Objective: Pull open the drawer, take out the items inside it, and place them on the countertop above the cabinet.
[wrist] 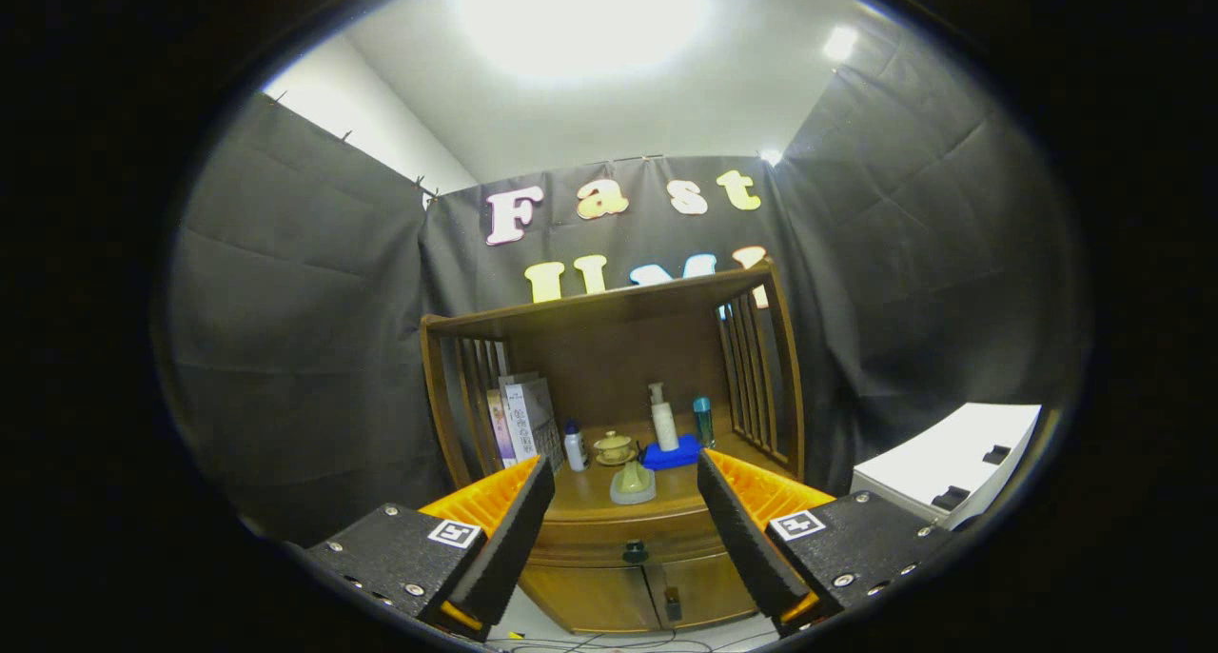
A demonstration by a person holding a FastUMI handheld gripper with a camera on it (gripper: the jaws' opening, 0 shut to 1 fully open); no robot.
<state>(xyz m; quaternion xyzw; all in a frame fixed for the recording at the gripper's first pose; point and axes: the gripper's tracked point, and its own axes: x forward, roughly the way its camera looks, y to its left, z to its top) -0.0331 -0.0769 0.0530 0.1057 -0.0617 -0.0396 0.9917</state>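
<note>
A wooden cabinet (609, 415) stands against the booth's back wall, beyond my fingers. Its drawer (623, 536) sits shut under the countertop (585, 496), with a small dark knob (633, 551) at its middle. My gripper (623, 501) is open, well short of the cabinet, with the drawer front showing in the wide gap between the fingers. Nothing is between the fingers. What lies inside the drawer is hidden.
On the countertop stand several books (521, 423), a small white bottle (575, 446), a lidded cup (614, 446), a pump bottle (663, 419) on a blue block (671, 456), a teal bottle (703, 421) and a pale green piece (634, 482). Two lower doors (647, 591) are shut. A white unit (952, 472) stands right.
</note>
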